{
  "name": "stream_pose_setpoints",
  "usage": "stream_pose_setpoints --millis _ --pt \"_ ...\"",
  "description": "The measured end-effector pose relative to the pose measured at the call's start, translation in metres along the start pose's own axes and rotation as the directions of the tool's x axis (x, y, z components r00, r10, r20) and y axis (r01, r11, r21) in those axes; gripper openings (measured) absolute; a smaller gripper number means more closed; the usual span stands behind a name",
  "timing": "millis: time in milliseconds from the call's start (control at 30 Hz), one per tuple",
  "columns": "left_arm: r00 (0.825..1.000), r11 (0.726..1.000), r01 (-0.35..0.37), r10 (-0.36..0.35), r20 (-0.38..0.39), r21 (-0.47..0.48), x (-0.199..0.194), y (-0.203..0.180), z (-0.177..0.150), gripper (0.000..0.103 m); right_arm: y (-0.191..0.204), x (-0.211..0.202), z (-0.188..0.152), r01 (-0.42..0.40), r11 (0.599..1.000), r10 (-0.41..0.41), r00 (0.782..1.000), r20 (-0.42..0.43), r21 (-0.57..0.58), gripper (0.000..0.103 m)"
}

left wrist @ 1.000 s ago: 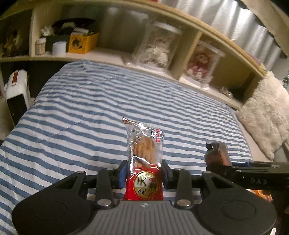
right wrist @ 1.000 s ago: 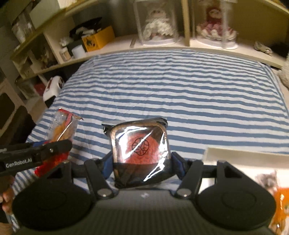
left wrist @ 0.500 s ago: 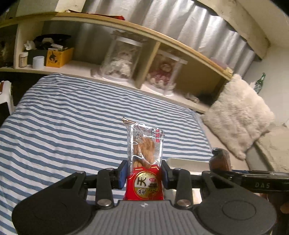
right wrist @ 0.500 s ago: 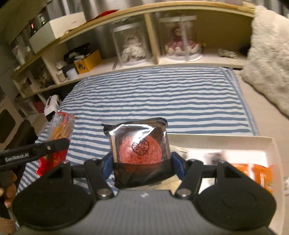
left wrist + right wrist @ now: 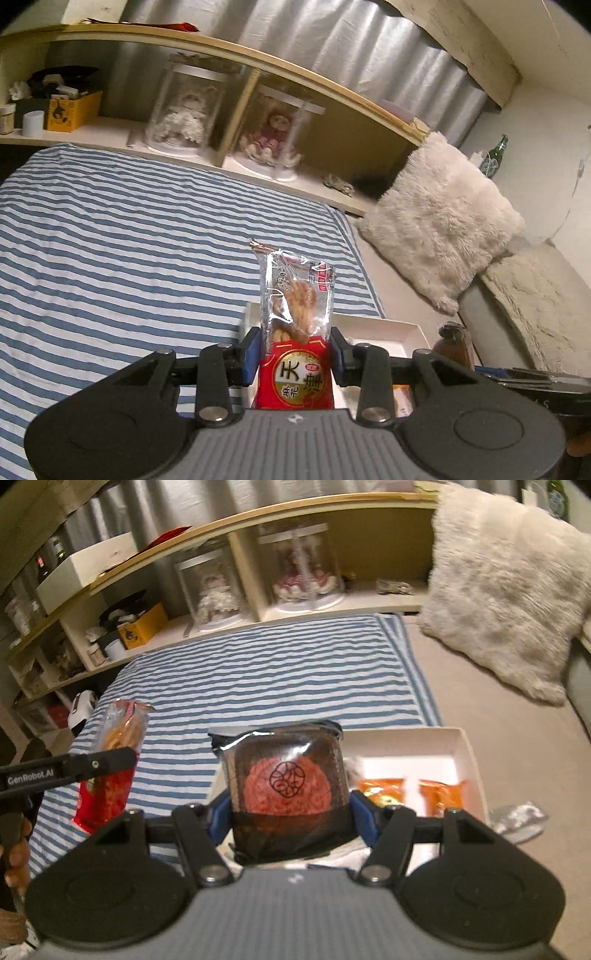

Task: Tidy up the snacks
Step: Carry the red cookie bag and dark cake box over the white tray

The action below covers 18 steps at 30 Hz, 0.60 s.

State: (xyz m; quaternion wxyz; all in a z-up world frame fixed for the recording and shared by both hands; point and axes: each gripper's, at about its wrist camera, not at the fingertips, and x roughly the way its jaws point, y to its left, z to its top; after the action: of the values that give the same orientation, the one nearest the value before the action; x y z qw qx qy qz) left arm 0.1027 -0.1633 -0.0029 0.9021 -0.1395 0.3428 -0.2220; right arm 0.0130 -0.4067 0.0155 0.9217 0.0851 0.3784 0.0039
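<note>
White box [image 5: 466, 747] nearer; snacks between fingers [image 5: 360, 814].

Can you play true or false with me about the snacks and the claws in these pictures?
1. The left claw holds a red snack packet. True.
2. The right claw is empty. False: it grips a dark-wrapped pastry.
3. The white box already has orange packets inside. True.
4. The bedsheet is plain green. False: it has blue and white stripes.
5. A fluffy white pillow lies beside the bed. True.
</note>
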Motion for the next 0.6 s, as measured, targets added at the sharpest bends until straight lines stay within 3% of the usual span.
stream_pose_setpoints --millis 267,600 --pt "0.997 0.998 0.042 -0.045 -0.059 -0.042 0.04 -0.037 -0.014 0.039 -0.044 -0.002 -0.022 0.03 0.999 -0.03 0.999 -0.042 0.012 0.07" --pt "0.991 0.995 0.054 -0.064 -0.12 -0.086 0.091 -0.064 -0.024 0.039 -0.087 0.017 -0.058 0.047 0.996 -0.061 0.976 -0.209 -0.071 0.07"
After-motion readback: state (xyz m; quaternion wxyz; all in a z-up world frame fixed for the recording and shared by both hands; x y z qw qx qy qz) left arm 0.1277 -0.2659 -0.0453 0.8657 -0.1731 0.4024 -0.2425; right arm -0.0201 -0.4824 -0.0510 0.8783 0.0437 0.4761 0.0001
